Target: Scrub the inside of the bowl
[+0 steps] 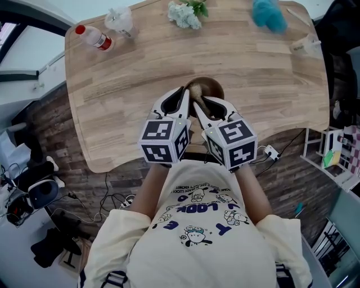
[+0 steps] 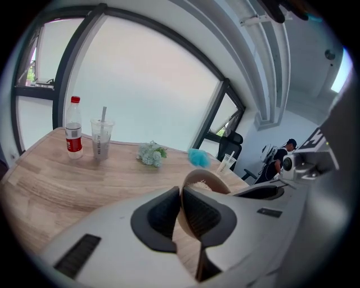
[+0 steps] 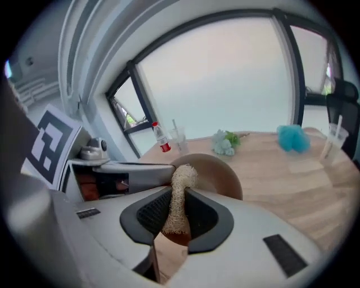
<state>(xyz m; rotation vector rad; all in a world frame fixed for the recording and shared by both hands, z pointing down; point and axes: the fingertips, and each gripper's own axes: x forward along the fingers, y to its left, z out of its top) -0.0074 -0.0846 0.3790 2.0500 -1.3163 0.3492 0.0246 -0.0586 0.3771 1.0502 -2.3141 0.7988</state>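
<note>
A brown bowl [image 1: 211,85] sits near the front edge of the wooden table [image 1: 129,84]. My left gripper [image 1: 183,94] is shut on the bowl's near rim; in the left gripper view the thin rim [image 2: 179,222] is pinched between the dark pads and the bowl [image 2: 203,179] rises tilted behind them. My right gripper [image 1: 207,107] is shut on a pale loofah scrubber [image 1: 196,90]. In the right gripper view the loofah scrubber [image 3: 175,205] stands up between the pads, its curled tip at the bowl [image 3: 219,171]. The bowl's inside is mostly hidden.
Along the far edge stand a red-capped water bottle [image 1: 93,37], a plastic cup with a straw [image 1: 120,21], pale flowers [image 1: 184,13], a blue fluffy object [image 1: 269,14] and a second cup [image 1: 306,45]. Cables lie on the floor at left [image 1: 112,197].
</note>
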